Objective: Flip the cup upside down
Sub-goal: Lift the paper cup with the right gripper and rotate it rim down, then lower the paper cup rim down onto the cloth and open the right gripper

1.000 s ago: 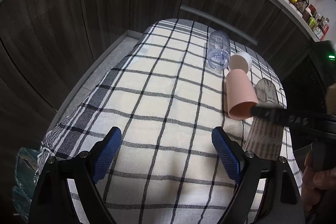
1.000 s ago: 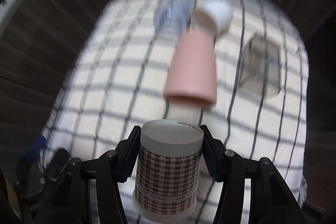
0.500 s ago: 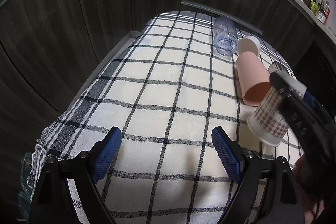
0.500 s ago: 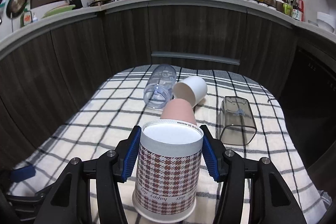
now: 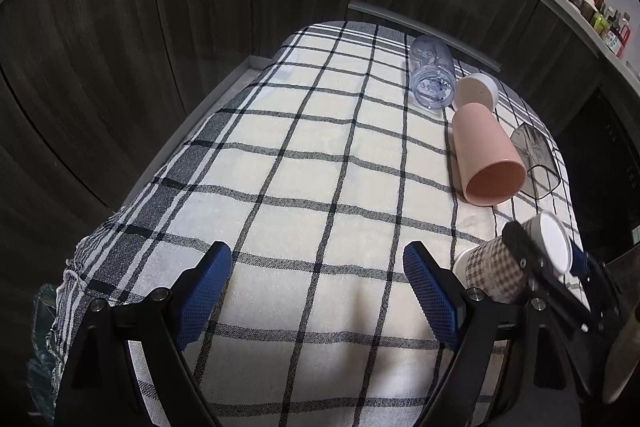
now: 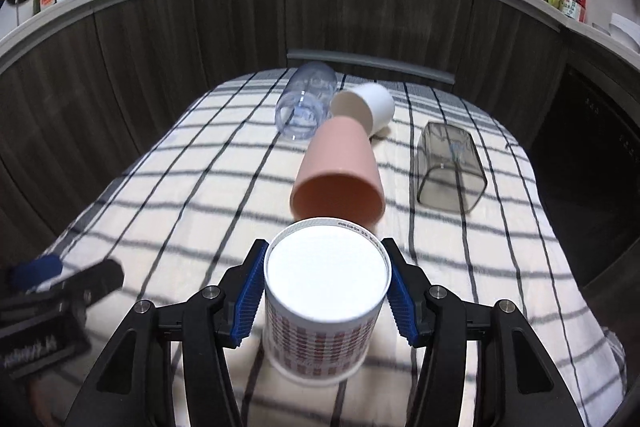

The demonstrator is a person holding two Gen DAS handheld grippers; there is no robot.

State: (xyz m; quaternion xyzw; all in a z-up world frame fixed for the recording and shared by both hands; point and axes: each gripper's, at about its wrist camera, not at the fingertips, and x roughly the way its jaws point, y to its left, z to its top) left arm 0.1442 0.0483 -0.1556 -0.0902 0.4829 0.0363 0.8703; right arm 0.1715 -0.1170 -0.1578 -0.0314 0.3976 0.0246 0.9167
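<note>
A houndstooth paper cup (image 6: 326, 307) with a white base facing up is clamped between the blue pads of my right gripper (image 6: 326, 297). It is held upside down, rim low over the checked cloth (image 6: 180, 211). In the left wrist view the same cup (image 5: 504, 273) shows tilted at the right edge, in the right gripper (image 5: 548, 267). My left gripper (image 5: 318, 291) is open and empty above the near part of the cloth (image 5: 304, 163).
A pink cup (image 6: 340, 171) lies on its side just beyond the held cup. Farther back lie a clear plastic cup (image 6: 306, 107), a white cup (image 6: 364, 105) and a smoky square cup (image 6: 450, 167). Dark cabinets (image 6: 240, 27) surround the table.
My right gripper has carried the houndstooth cup down toward the cloth and nearer me, tilting so the white base faces the camera more. The left gripper stays open and has barely shifted.
</note>
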